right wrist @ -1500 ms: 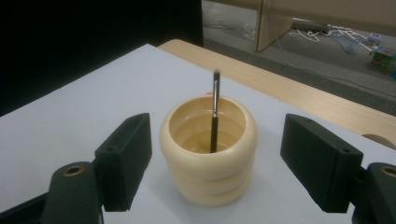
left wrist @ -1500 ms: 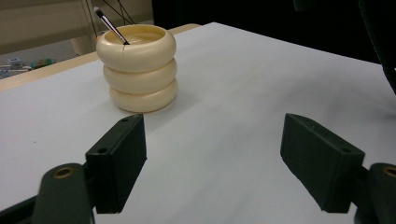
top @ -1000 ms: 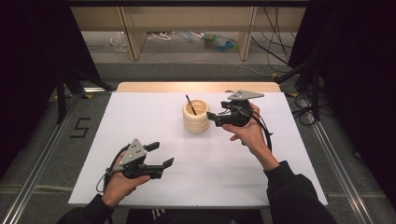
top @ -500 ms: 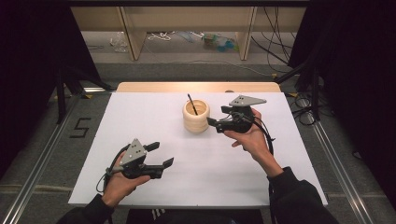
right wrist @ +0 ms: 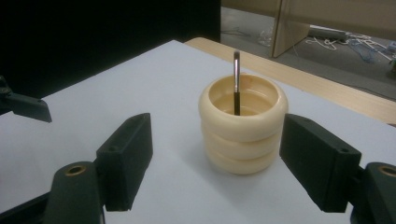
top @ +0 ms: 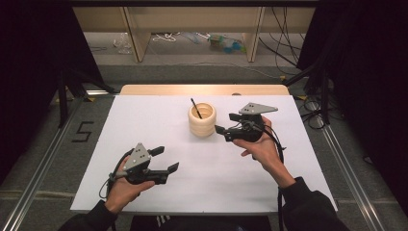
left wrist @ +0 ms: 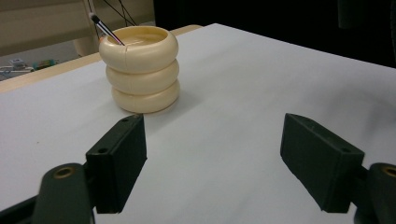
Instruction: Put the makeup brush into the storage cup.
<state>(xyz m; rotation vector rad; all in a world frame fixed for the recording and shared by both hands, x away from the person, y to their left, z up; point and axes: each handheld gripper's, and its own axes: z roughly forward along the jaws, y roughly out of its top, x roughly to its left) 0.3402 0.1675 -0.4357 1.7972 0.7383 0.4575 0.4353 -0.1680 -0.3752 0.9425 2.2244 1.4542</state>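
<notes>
We see a cream ribbed cup [top: 202,120] standing upright near the far middle of the white bench [top: 144,115], with a thin dark brush [top: 195,108] leaning inside it. Our right gripper [top: 225,124] is just beside the cup, jaws spread and empty. Our left gripper [top: 166,159] is well apart, near the front edge, jaws spread too.

The white rectangular table top [top: 144,115] lies open along its left edge, near edge and far corners. One obstacle stands on it: a cream ribbed holder of three stacked rings [top: 202,121], near the far edge's middle, with a thin dark brush [top: 195,108] leaning up out of it.
</notes>
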